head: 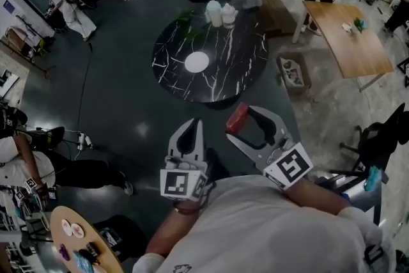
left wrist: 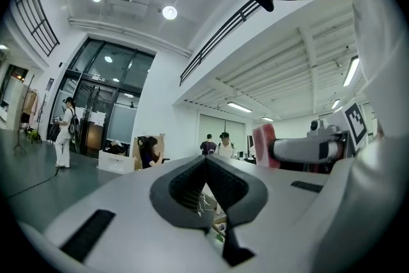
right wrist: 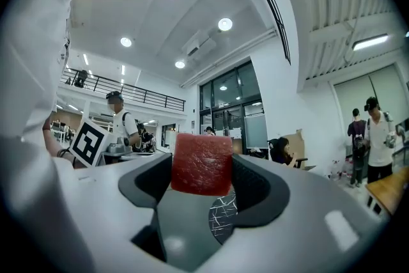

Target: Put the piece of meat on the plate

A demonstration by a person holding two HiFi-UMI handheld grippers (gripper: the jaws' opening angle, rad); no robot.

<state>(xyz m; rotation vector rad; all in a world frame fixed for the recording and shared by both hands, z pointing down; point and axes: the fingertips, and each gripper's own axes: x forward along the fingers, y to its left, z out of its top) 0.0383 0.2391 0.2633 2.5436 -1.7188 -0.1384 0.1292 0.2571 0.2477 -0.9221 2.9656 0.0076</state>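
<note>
Clamping the piece of meat [right wrist: 201,163] between its two dark ribbed pads [right wrist: 254,185], the right gripper [head: 241,121] carries the red block right at its fingertips. The block's upper part stands proud of the tips and its lower edge sits down between the pads. The left gripper [head: 191,129], just beside the right one, has its fingers closed tip to tip on nothing.

The white plate [head: 197,61] lies well beyond both sets of fingertips, at the middle of the round black marble table [head: 233,77]. A patch of that veined marble shows through the gap under the right pads.

The block looks light and squared, with a grainy matte skin that the ribs should bite well. Its faces are not bulging under the squeeze, so it is probably firm rather than limp, and not fragile. Pinching across two flat opposite faces, as here, seems the right hold. The grip is shallow, though, and out at the very tips, so the piece could pivot between the pads if the fingers tilt sharply. Being light, it may cling to one pad or tumble on release, so opening the fingers low over the plate looks wise.
</note>
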